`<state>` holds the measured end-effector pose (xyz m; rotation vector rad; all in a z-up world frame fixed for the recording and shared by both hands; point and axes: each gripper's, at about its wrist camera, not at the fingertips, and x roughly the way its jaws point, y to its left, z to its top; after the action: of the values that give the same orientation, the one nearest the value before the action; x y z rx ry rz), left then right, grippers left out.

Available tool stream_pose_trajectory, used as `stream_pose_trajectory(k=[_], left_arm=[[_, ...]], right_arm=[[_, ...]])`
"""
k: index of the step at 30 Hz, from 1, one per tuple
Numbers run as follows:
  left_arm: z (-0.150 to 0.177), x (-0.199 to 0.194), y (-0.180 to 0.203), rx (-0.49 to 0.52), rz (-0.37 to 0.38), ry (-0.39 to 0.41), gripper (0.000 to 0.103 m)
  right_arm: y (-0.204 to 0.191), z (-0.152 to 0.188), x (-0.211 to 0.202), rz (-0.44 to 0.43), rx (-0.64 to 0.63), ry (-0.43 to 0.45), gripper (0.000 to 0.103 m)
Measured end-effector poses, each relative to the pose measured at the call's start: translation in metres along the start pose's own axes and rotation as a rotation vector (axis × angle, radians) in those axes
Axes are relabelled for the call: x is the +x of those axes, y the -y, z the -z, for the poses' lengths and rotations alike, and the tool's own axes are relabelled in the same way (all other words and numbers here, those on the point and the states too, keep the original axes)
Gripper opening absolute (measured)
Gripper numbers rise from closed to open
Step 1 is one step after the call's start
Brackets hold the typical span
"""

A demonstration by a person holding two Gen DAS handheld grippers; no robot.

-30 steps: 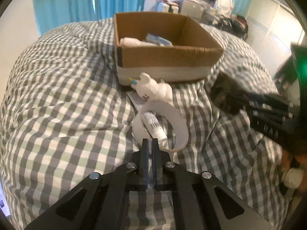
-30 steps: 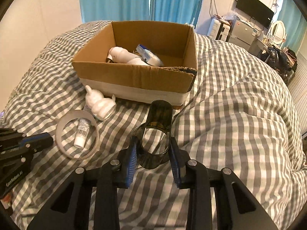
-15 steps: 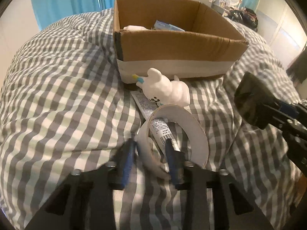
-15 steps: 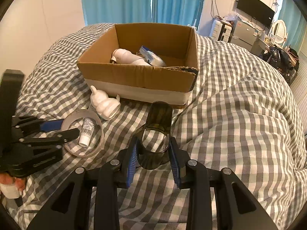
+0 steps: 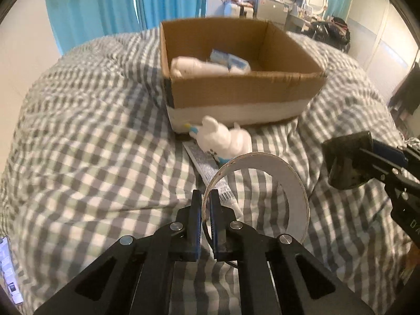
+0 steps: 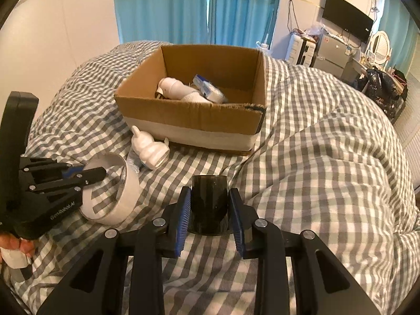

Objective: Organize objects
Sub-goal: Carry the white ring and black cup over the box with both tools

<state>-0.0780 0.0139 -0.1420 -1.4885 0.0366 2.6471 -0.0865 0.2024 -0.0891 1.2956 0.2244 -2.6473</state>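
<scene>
My left gripper (image 5: pixel 204 194) is shut on the near wall of a white tape roll (image 5: pixel 265 157), which it holds up on edge above the checked quilt. From the right wrist view the same roll (image 6: pixel 123 191) hangs from the left gripper (image 6: pixel 101 174). My right gripper (image 6: pixel 210 197) is shut on a dark translucent cup (image 6: pixel 208 210); that cup (image 5: pixel 346 162) appears at the right in the left wrist view. A cardboard box (image 5: pixel 236 97) stands further back on the bed with a white bottle (image 6: pixel 178 90) and a blue-white packet (image 6: pixel 208 89) inside.
A white toy figure (image 5: pixel 223 139) lies against the box's front wall, and a tube (image 5: pixel 207 168) lies flat beside it under the raised roll. A printed leaflet (image 5: pixel 9 270) sits at the left edge. A person's hand (image 6: pixel 13 246) grips the left tool. Furniture stands beyond the bed.
The left jaws opened, straddled the roll's wall and shut on it. The roll has come up off the quilt, leaving the tube behind. The right gripper kept its grip on the cup.
</scene>
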Motion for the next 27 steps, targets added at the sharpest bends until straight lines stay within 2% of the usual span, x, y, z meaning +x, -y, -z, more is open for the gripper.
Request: stream_pose_trajectory(k=[9,15,21,27], left_arm=[[-0.029,-0.043,0.002,0.03,-0.016,0.097,0.006],[-0.062,-0.066,0.005,0.068,-0.044,0.161,0.006],[-0.099,-0.07,0.006,0.08,-0.068,0.202,0.006],[-0.137,-0.054,0.003,0.084,-0.076,0.221,0.006]], right_arm=[[-0.01,-0.015,-0.045,0.029,-0.04,0.087,0.028],[-0.012,-0.042,-0.075,0.038,-0.076,0.167,0.028],[-0.006,-0.074,-0.077,0.032,-0.08,0.208,0.028],[0.009,-0.111,-0.057,0.029,-0.056,0.226,0.028]])
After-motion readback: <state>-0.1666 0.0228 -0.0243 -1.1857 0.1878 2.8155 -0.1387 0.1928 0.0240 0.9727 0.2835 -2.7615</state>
